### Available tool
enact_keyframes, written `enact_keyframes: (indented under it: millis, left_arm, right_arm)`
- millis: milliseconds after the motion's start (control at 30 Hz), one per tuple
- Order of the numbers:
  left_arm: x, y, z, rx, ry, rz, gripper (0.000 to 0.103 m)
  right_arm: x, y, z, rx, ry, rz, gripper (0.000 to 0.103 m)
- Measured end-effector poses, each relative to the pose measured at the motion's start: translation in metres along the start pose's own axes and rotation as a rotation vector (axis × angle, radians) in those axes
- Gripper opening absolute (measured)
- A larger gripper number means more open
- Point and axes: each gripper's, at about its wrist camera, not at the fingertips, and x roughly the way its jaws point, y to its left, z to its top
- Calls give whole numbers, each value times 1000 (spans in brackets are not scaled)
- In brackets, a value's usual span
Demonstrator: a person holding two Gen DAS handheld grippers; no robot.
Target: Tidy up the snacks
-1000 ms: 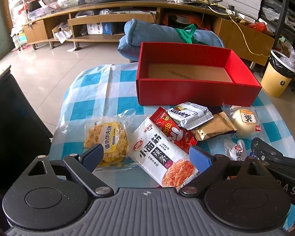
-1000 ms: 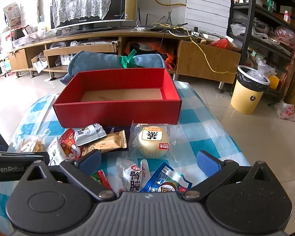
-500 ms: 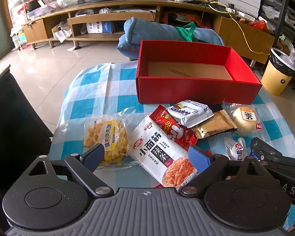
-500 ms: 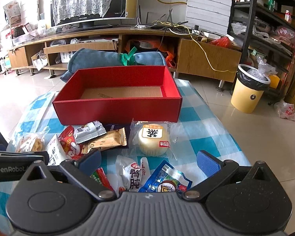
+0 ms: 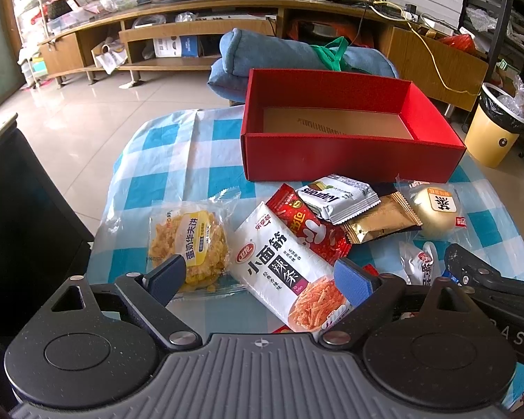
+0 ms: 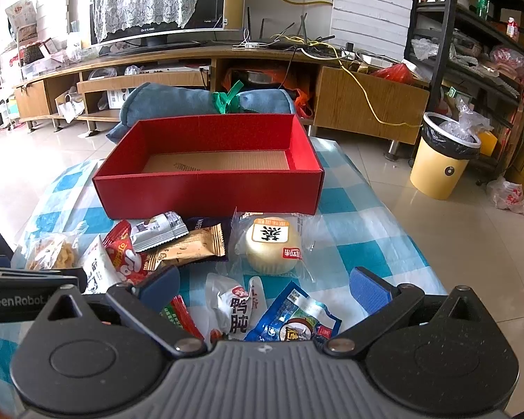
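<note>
Little is changed over the last second in the left wrist view: the left gripper [image 5: 258, 281] is edged slightly forward, jaws spread wide and empty over the white noodle packet [image 5: 283, 269]. Nothing is yet lifted, so sorting is judged barely begun. The red box [image 5: 346, 155] is seen empty at the far side of the bench [image 5: 178, 174].

In the right wrist view, the right gripper [image 6: 263, 288] is likewise held wide apart and empty above a white pouch [image 6: 232, 305] and a blue packet [image 6: 293, 317]. A round bun [image 6: 272, 244], sealed in clear wrap, is seen just before the box.
</note>
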Motion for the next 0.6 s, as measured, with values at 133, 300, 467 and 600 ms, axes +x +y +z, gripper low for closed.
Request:
enact_keyframes:
  millis: [133, 300, 467, 600]
  left_arm:
    - [0, 0, -1, 1, 0, 0, 95]
    - [1, 0, 0, 2, 4, 1, 94]
    - [1, 0, -1, 3, 7, 2, 94]
    - [1, -1, 1, 5, 15, 3, 94]
  right_arm:
    - [0, 0, 0, 0, 1, 1, 102]
    - [0, 0, 0, -3, 6, -1, 102]
    - [1, 1, 0, -3, 7, -1, 102]
    - [1, 1, 1, -4, 12, -1, 102]
